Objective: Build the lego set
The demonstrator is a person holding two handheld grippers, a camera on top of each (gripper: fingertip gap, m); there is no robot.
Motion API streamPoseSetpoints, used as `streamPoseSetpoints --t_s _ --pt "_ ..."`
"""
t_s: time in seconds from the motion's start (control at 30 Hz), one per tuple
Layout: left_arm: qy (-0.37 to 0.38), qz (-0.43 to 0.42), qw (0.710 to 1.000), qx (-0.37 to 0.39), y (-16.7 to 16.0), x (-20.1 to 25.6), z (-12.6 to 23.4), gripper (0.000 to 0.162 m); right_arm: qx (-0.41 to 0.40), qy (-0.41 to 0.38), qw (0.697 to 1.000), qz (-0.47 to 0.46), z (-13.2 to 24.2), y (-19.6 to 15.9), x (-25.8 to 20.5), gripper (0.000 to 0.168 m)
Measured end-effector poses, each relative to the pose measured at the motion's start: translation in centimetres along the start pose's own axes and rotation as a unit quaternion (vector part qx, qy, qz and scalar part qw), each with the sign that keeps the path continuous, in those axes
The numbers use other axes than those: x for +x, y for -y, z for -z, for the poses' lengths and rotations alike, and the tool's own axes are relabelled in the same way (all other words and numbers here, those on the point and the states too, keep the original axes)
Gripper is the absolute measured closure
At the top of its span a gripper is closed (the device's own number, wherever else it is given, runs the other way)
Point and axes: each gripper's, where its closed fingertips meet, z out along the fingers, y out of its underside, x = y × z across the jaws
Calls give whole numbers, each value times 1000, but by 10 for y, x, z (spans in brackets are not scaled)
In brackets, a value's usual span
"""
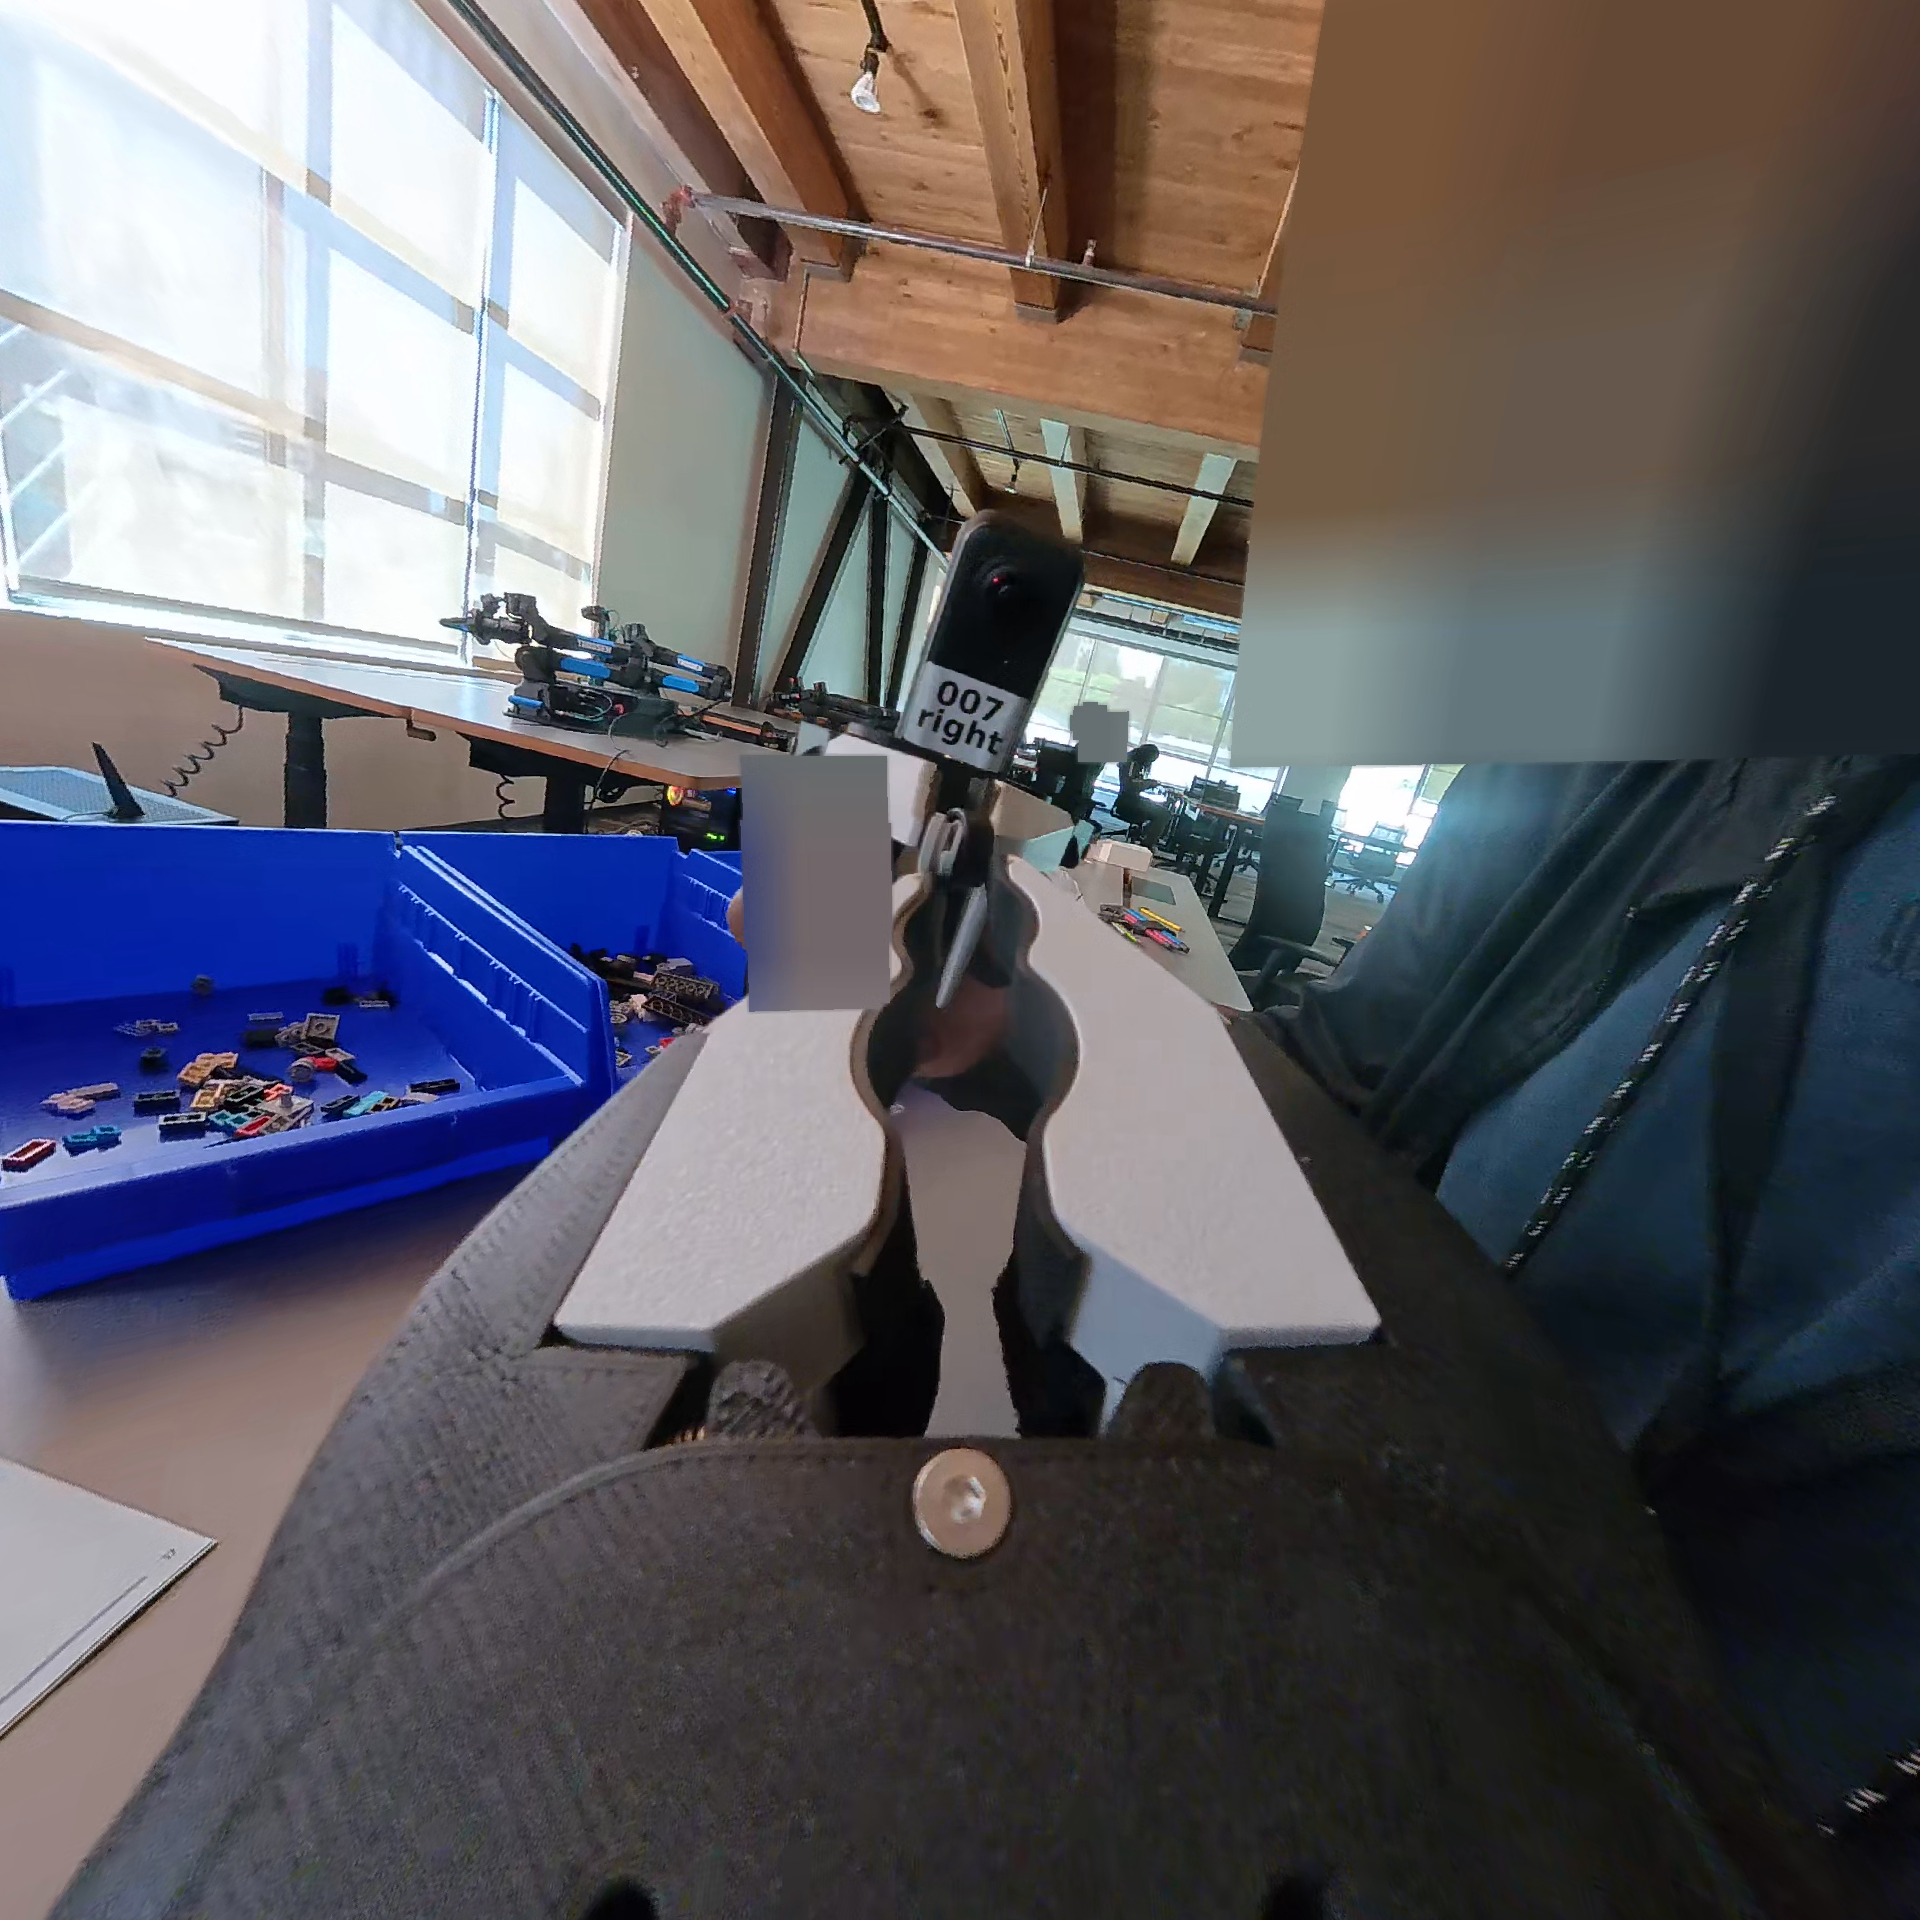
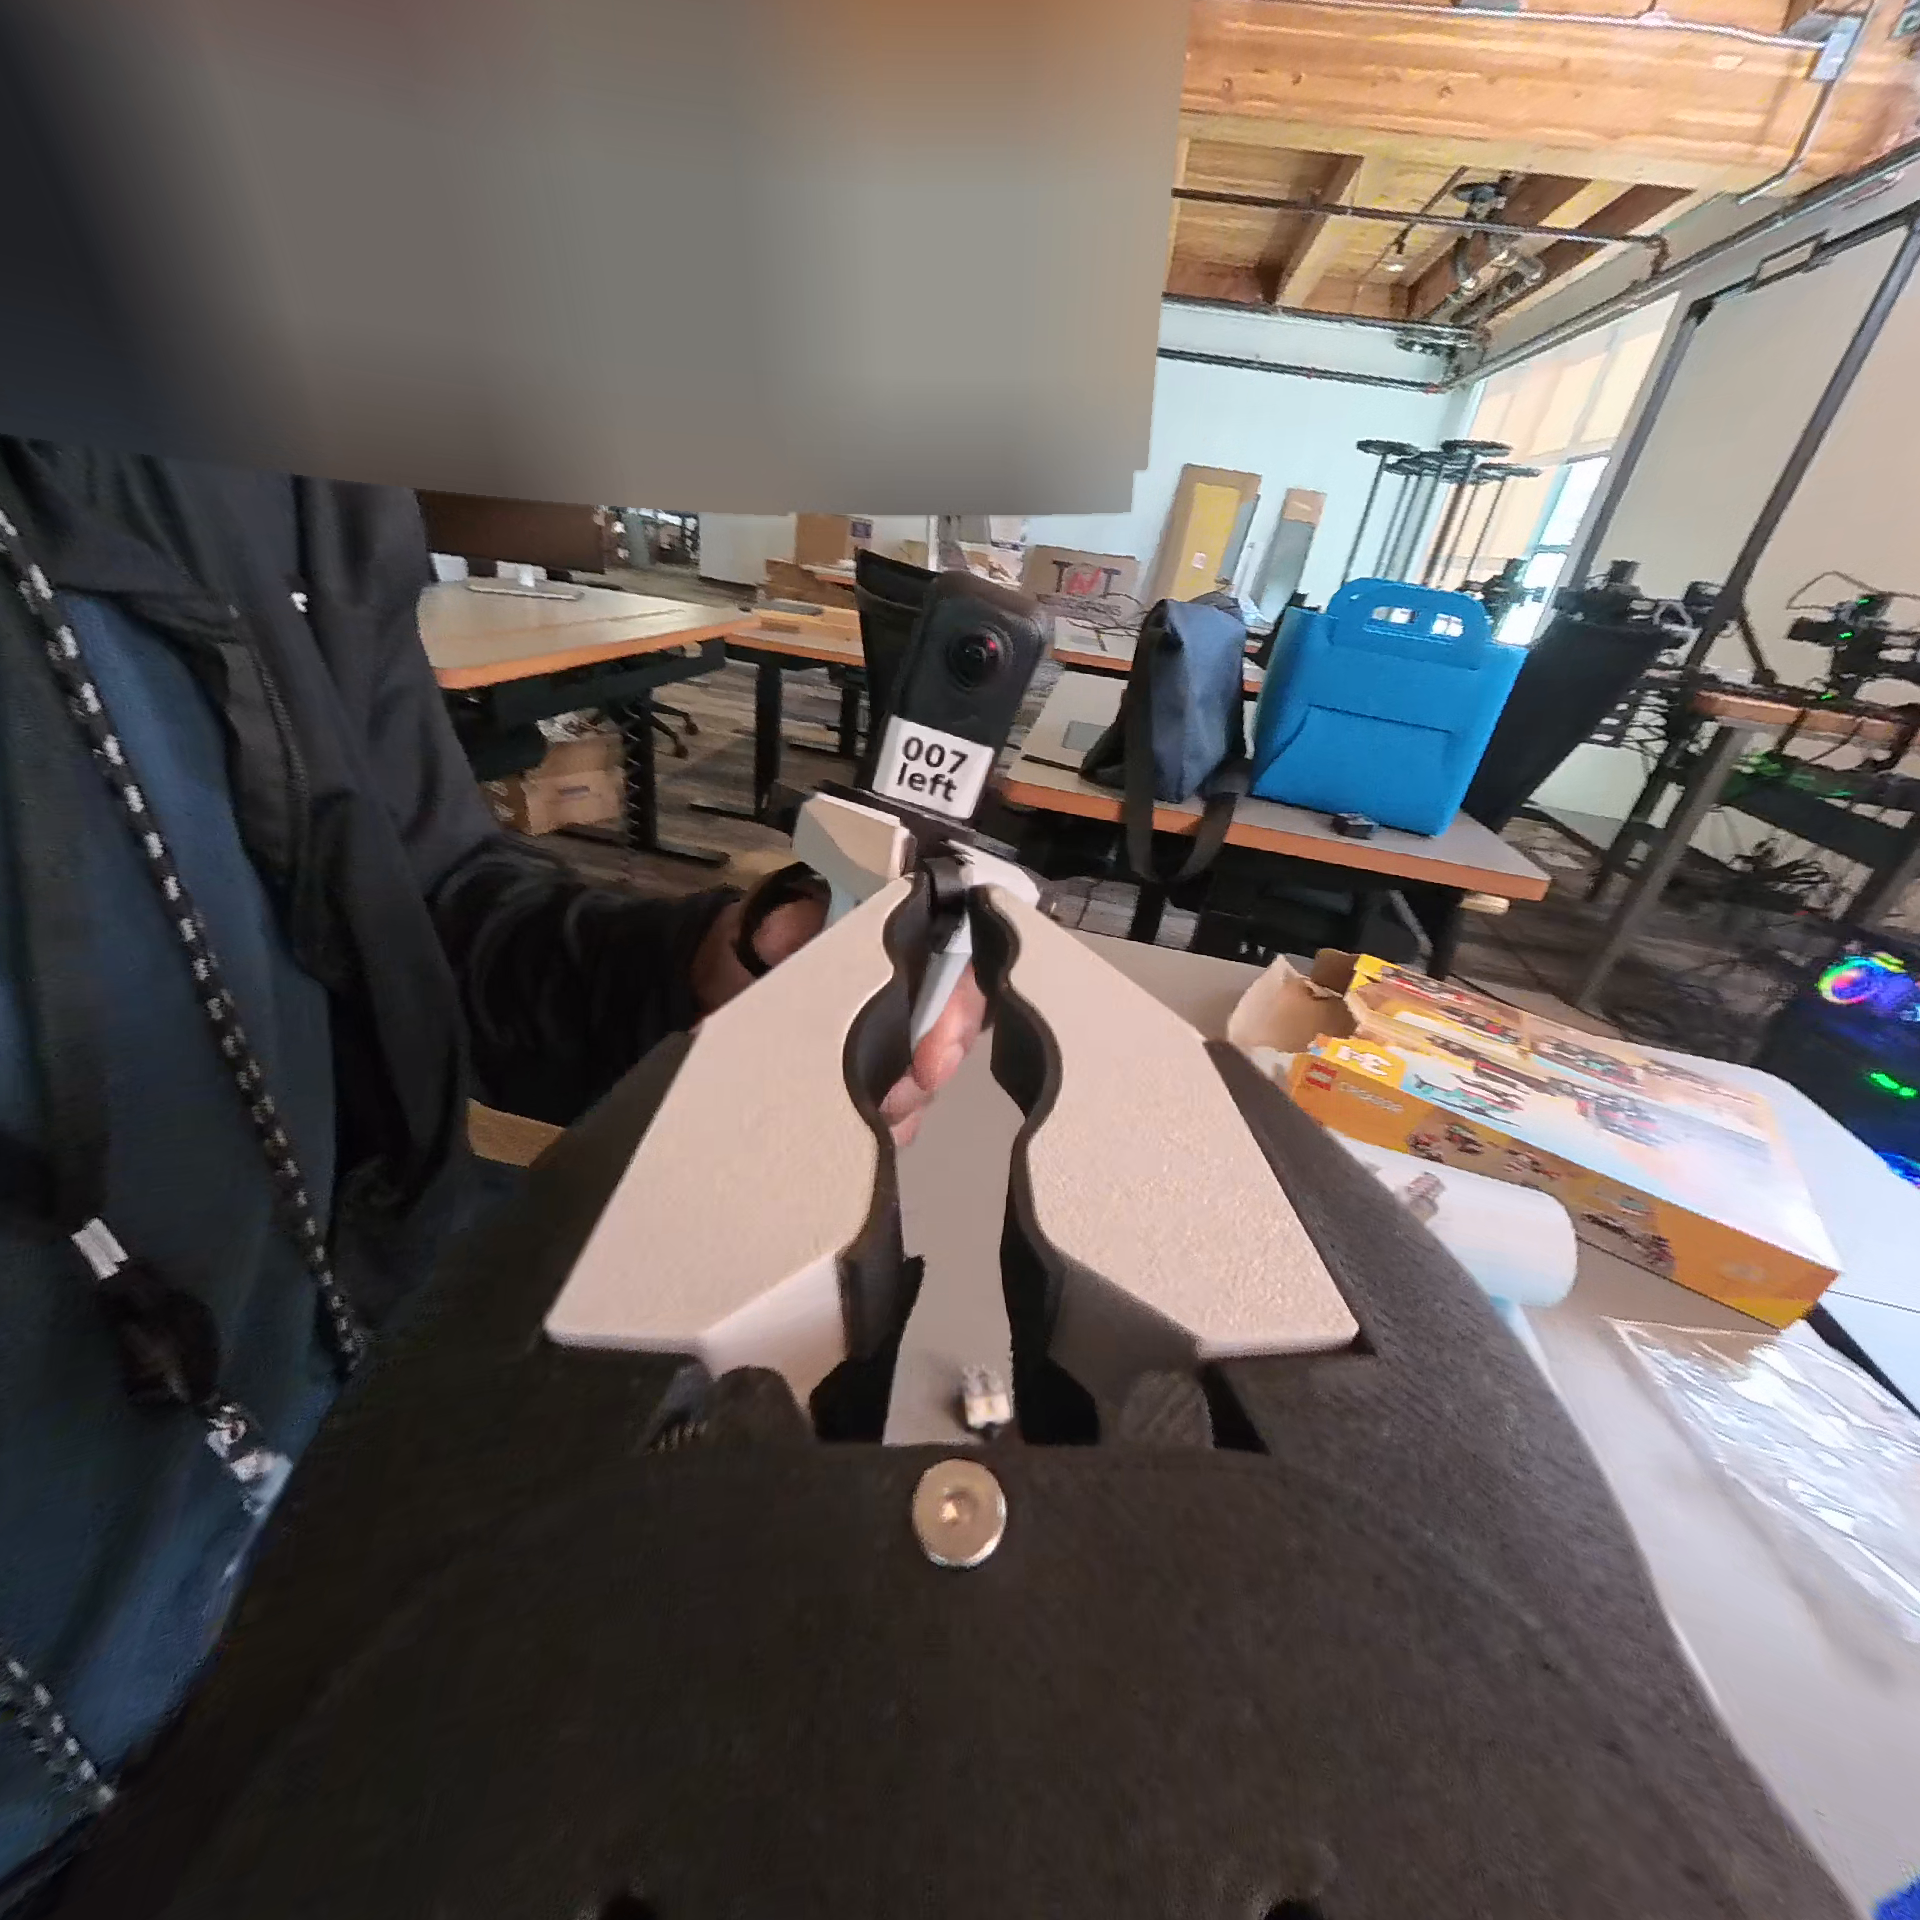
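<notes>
The left grey two-finger gripper (image 1: 961, 883) and right grey gripper (image 2: 951, 883) meet tip to tip in the air, jaws nearly closed; whether they pinch a piece I cannot tell. Loose small plastic bricks (image 1: 223, 1086) lie in the blue bin (image 1: 312, 1195), nearer the left.

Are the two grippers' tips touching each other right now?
Cannot tell. In both wrist views the left gripper and right gripper point tip to tip, but overlap hides any gap.
</notes>
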Motion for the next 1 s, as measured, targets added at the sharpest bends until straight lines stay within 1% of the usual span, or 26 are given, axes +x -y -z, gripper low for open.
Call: streamPoseSetpoints --t_s 0.1,0.2,0.23,0.33,0.4,0.47,0.67,1.0 --pt "-1 -2 1000 -5 -1 1 -1 154 5 12 1000 -13 1 0 -2 161" --pt "10 -6 1000 -10 -2 -1 -1 153 2 7 1000 -10 2 -1 0 161" --pt "18 -7 1000 -10 -1 -3 -1 151 0 3 1000 -7 3 -1 1 161" --pt "44 -11 999 -12 0 -10 -1 134 2 0 1000 4 4 1 1 161" --pt "46 -15 999 -11 0 -9 -1 133 1 -1 1000 11 4 1 1 161" --pt "45 -16 999 -8 1 -9 -1 133 0 -5 1000 18 3 1 1 162" --pt "40 -30 999 -2 3 -5 -2 148 0 -10 1000 22 3 1 2 161" --pt "35 -54 998 -7 2 -1 -2 150 11 11 1000 -1 3 2 -2 161"
